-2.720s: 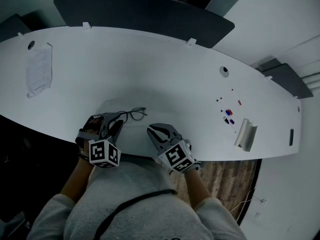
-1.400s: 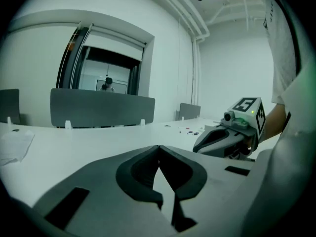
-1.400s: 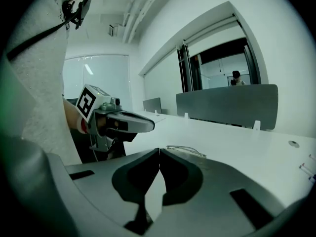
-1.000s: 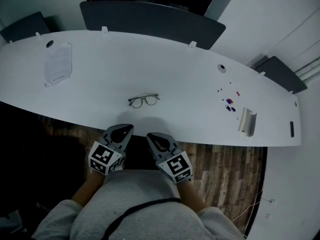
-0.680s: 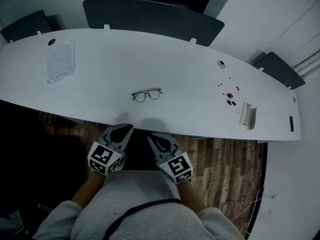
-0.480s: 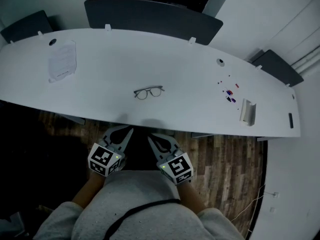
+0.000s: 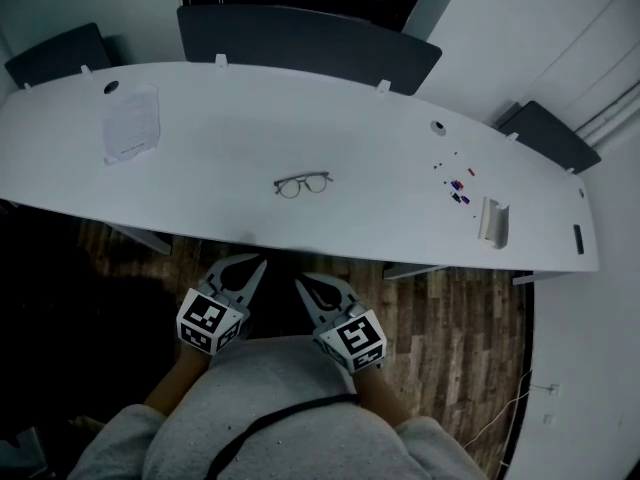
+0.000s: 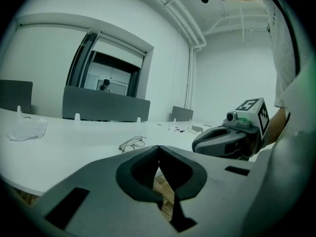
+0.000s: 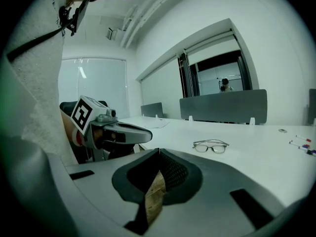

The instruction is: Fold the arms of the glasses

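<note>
The thin dark-framed glasses lie alone on the long white table, arms folded in behind the lenses; they also show small in the left gripper view and the right gripper view. My left gripper and right gripper hang side by side over the wooden floor, well short of the table's near edge and far from the glasses. Both are shut with nothing between the jaws. Each gripper sees the other beside it, the right gripper and the left gripper.
A sheet of paper lies at the table's left end. Small pens and bits and a pale curved stand sit at the right. Dark chairs line the far side. Wooden floor lies under me.
Both grippers let go of the glasses and drew back off the table towards my body. The table and glasses have slid farther away in view; the glasses stay where they lay.
</note>
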### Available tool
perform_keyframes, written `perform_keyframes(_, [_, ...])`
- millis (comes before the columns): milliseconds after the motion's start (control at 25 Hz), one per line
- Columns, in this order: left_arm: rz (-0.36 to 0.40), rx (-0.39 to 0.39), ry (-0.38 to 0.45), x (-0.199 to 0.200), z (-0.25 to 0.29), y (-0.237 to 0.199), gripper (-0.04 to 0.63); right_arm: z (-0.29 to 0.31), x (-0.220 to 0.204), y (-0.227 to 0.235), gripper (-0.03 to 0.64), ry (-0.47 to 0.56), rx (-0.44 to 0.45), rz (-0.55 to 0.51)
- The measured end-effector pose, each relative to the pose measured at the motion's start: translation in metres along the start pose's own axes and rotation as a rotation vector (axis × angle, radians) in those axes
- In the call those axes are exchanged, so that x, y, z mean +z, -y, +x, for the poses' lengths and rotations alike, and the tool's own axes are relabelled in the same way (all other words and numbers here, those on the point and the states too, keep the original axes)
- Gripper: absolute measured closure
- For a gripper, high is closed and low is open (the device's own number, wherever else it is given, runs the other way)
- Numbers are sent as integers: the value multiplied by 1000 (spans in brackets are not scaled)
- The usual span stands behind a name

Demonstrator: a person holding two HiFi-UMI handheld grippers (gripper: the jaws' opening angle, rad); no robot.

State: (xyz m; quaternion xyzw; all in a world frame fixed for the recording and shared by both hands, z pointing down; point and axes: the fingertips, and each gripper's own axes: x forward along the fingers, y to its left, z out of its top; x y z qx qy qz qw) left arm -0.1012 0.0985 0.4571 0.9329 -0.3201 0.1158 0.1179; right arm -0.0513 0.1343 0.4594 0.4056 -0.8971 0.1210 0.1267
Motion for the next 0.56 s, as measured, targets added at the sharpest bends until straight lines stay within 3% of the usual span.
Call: perform_keyframes(560, [3,0,-5,4,9,-9,580,17,10,7,597,4,34,-7])
